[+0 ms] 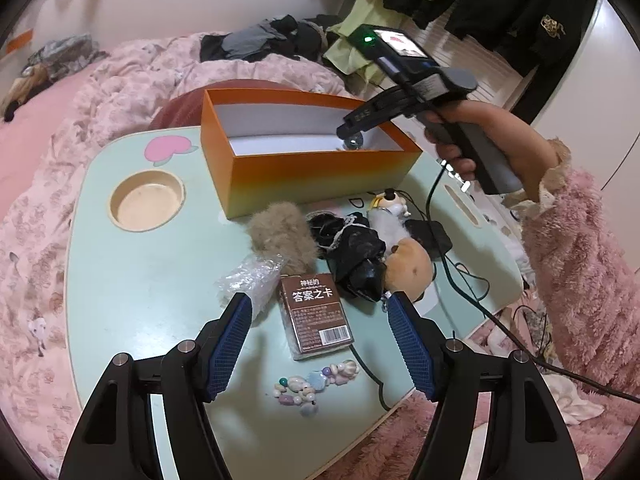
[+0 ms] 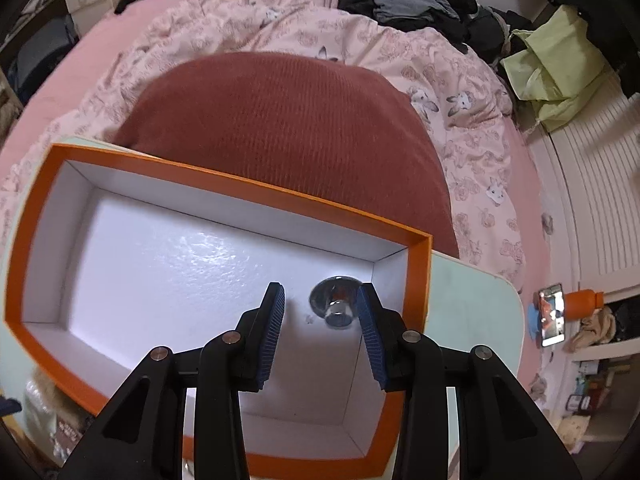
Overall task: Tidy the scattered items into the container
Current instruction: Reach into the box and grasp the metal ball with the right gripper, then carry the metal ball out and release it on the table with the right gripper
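Knob (image 2: pixel 335 305): small shiny metal piece, flared disc with a stubby stem, lower centre of the right wrist view, over the white floor of the box (image 2: pixel 423 272) near its right end wall. It sits against the inner face of the right fingers' right-hand pad; the left-hand pad stands clear of it with a visible gap. So the right gripper (image 2: pixel 322 312) is not pinching it. Can't tell for sure whether the knob hangs on the pad or already rests on the box floor; glare blurs the contact.

Handling guess: hard, smooth, dense for its size, rolls and slips easily. Best held across the stem or under the flare, not on the polished dome. Not fragile.

Left wrist view: left gripper (image 1: pixel 320 308) hangs released, nothing between the pads, over the pile on the desk (image 1: pixel 132 292) at centre frame. Card pack (image 1: pixel 316 316) lies just ahead between the fingers: stiff, light, flat faces, take it across the short sides. Shell bracelet (image 1: pixel 316 384) at lower centre: loose, floppy, pinch a bunch. Fur puff (image 1: pixel 278 236), black cloth (image 1: pixel 356 252) and plush (image 1: pixel 408 268) at mid frame: soft, light, squash-tolerant, grab mid-body. Plastic wrap (image 1: pixel 248 280) crinkly, slippery.

A hand (image 1: pixel 492 144) holds the right gripper at upper right, over the box.
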Demonstrator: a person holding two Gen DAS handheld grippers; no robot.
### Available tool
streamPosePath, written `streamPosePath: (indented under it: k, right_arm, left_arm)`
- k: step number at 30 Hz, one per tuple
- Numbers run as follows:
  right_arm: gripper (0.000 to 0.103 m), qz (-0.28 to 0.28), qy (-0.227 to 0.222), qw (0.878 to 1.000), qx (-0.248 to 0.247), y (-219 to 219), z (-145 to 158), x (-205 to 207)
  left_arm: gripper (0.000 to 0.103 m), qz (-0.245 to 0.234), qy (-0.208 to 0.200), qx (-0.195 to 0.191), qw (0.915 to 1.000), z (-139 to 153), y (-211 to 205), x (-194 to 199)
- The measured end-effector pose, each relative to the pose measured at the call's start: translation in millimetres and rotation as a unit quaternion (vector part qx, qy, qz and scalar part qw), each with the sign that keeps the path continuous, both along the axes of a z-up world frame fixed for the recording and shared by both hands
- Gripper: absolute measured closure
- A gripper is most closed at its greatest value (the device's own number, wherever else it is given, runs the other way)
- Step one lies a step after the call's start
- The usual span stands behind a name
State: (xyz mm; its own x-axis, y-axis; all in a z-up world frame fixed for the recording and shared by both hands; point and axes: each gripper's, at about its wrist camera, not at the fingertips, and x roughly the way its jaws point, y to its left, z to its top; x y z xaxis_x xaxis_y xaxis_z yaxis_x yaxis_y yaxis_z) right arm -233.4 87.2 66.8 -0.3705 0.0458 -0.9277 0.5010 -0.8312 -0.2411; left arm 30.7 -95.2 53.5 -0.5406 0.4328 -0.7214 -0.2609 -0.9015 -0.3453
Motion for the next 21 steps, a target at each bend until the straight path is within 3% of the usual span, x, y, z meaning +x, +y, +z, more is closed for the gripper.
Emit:
streamPosePath:
  k: [6,13,14,16,21]
  right_arm:
    - [0.063,-0.016,-0.004,1.000,0.025,-6.3,-10.1,-10.6]
    - [0.063,-0.028,-0.022,0.999,0.018,-6.9,-19.0,-17.6]
    - [0.064,-0.029,-0.021,0.999,0.017,-7.3,-19.0,-17.1]
    - [0.077,-0.025,-0.016,0.999,0.018,-8.3,-18.9,-16.5]
    - [0.077,-0.027,-0.015,0.999,-0.020,-0.4,-11.6,-12.4]
  left_arm:
    - [0.033,-0.007,-0.003,0.011,0.9999,0.2,0.3,1.7]
    - [0.033,-0.008,-0.004,0.017,0.9998,1.0,0.3,2.8]
    - [0.033,-0.008,-0.004,0.018,0.9998,0.7,0.3,2.8]
    - [0.033,-0.009,-0.005,0.018,0.9998,-0.1,0.9,2.3]
    - [0.033,-0.010,-0.006,0.019,0.9997,-0.2,1.2,2.3]
